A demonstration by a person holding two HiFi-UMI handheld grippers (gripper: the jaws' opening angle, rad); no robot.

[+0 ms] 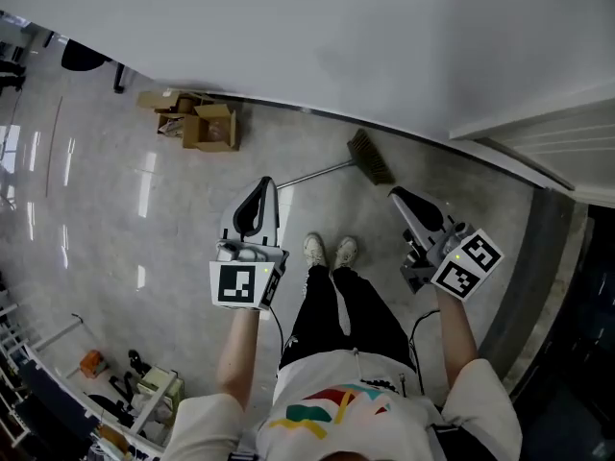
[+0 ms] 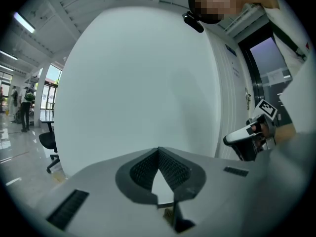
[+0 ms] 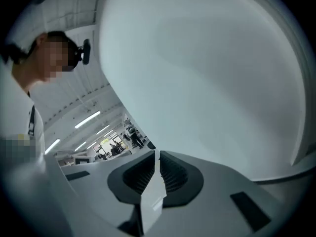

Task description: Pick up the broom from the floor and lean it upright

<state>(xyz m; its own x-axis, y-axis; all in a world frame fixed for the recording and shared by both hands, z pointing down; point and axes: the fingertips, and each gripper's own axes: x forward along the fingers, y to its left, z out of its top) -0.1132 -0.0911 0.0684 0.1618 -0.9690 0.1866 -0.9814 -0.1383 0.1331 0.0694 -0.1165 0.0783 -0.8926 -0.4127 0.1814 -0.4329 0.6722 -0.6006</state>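
Observation:
The broom [image 1: 368, 157] lies on the floor by the foot of the white wall, its brown bristle head to the right. Its thin metal handle [image 1: 312, 174] runs left and toward me. My left gripper [image 1: 264, 182] hovers over the handle's near end, above the floor, jaws shut with nothing between them. My right gripper [image 1: 396, 195] hangs just below and right of the bristle head, also shut and empty. In the left gripper view the fingertips meet at the left gripper [image 2: 158, 151], facing the wall, and the right gripper [image 2: 242, 137] shows at the right. The right gripper view shows the right gripper [image 3: 158, 154] with only a slit between its pads.
Open cardboard boxes [image 1: 199, 121] sit by the wall at the left. A door frame [image 1: 548, 142] and a dark floor strip lie to the right. My shoes [image 1: 330, 251] stand between the grippers. Shelving with clutter [image 1: 115, 382] fills the lower left. An office chair [image 2: 48, 142] stands far left.

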